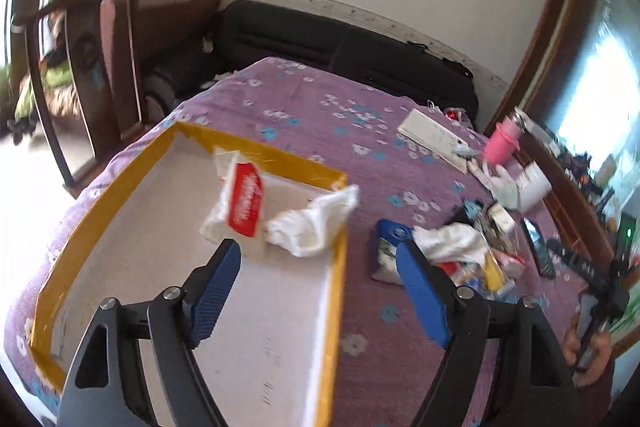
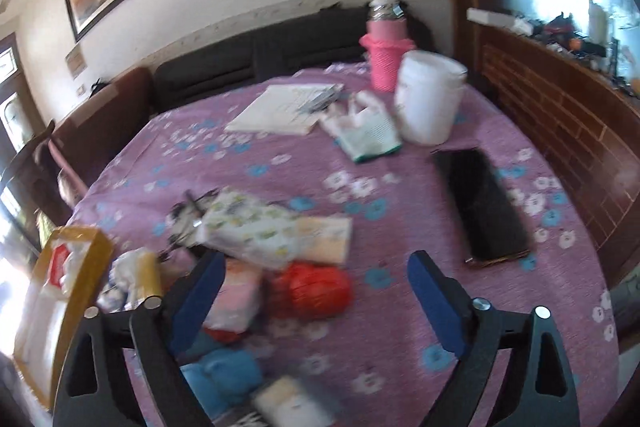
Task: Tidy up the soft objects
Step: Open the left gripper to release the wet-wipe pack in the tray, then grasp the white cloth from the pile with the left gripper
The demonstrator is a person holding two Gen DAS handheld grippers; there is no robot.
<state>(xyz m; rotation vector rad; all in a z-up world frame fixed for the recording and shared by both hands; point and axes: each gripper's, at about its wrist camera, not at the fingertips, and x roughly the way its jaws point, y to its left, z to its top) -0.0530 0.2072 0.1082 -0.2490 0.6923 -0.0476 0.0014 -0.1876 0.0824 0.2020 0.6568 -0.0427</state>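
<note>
A shallow white box with a yellow taped rim (image 1: pixel 336 267) lies on the purple flowered bedspread (image 1: pixel 320 115). Inside it sit a tissue pack with a red label (image 1: pixel 240 199) and a crumpled white cloth (image 1: pixel 316 223) draped at the right rim. My left gripper (image 1: pixel 316 259) hovers open above the box, nothing between its blue fingers. In the right wrist view my right gripper (image 2: pixel 316 271) is open and empty above a heap of soft items: a red ball-like thing (image 2: pixel 316 291), a pink-white pack (image 2: pixel 236 291), a printed pouch (image 2: pixel 256 227) and a blue cloth (image 2: pixel 228 371).
A black phone (image 2: pixel 480 203), a white tub (image 2: pixel 428 99), a pink bottle (image 2: pixel 386 51), a glove (image 2: pixel 368 131) and a notebook (image 2: pixel 280 107) lie farther back. A wooden bed frame (image 2: pixel 560 115) runs along the right. A hand (image 1: pixel 588 351) holds the other gripper at the right edge.
</note>
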